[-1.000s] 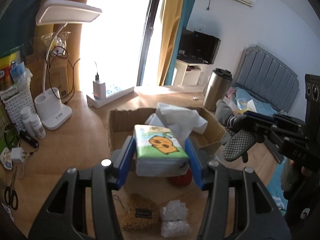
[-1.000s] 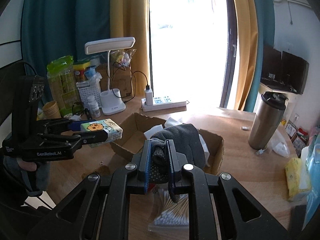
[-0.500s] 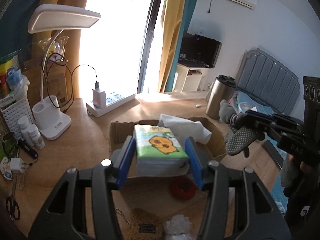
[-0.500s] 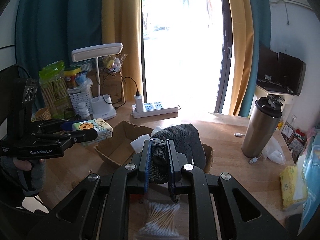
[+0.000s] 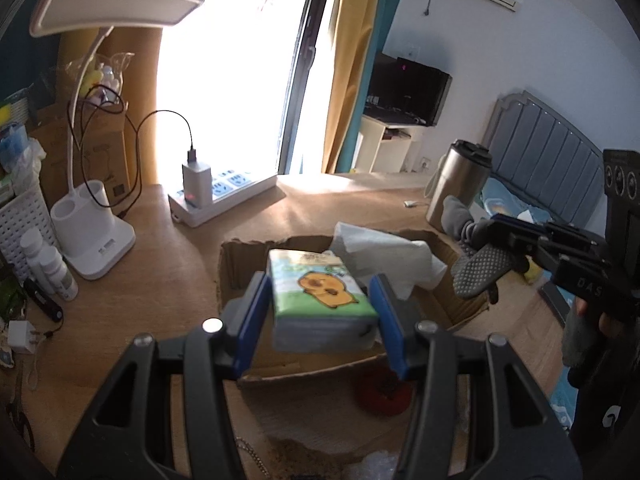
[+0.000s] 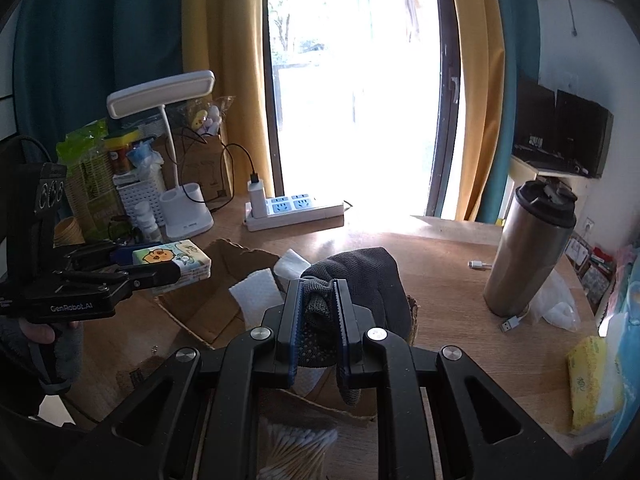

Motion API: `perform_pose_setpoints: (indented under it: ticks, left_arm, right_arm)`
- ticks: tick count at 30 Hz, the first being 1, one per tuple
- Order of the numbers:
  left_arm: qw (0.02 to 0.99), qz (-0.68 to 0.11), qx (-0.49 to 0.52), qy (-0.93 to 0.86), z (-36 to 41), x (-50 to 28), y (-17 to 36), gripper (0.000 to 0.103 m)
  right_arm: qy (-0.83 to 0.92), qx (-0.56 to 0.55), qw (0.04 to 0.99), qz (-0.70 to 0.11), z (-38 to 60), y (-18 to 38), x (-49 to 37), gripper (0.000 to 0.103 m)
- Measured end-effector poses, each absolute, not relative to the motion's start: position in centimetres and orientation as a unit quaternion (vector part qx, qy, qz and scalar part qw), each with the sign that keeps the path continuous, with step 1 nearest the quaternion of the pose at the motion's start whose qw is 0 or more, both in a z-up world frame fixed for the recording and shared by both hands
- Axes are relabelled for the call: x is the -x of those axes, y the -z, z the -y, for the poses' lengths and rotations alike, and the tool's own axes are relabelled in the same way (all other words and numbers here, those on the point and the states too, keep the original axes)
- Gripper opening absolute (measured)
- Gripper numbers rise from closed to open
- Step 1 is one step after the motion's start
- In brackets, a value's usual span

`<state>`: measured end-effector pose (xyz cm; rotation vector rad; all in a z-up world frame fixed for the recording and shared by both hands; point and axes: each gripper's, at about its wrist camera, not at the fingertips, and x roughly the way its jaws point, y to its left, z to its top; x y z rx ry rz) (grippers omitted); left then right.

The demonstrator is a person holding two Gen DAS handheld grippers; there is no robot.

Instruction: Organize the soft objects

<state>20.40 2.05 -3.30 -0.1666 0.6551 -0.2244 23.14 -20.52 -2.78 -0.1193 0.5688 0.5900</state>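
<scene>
My left gripper (image 5: 318, 312) is shut on a tissue pack (image 5: 320, 296) with a cartoon animal print and holds it above the open cardboard box (image 5: 240, 256). The pack also shows in the right wrist view (image 6: 176, 260), left of the box (image 6: 224, 280). My right gripper (image 6: 318, 312) is shut on a grey dotted glove (image 6: 356, 276) over the box's right side. The glove also shows in the left wrist view (image 5: 476, 272). White tissue paper (image 5: 380, 252) lies in the box.
A white desk lamp (image 5: 92, 216), a power strip (image 5: 224, 196) and a steel tumbler (image 5: 456, 184) stand on the wooden desk. A red object (image 5: 384, 396) and a bag of cotton swabs (image 6: 296, 444) lie in front of the box. A yellow tissue pack (image 6: 588, 380) lies right.
Both grippers have moved forward toward the box, with the tissue pack and the glove still held. The box now lies closer under them.
</scene>
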Motion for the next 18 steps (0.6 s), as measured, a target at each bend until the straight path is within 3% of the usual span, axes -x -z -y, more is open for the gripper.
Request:
perform_pose_setpoints:
  ticks: [18]
  left_arm:
    - [0.923,-0.363,0.079,0.103,-2.2,-23.5,6.7,0.053]
  right_arm:
    - [-0.276,0.033,0.897,-0.343,20.3,8.3,-27.4,0.016]
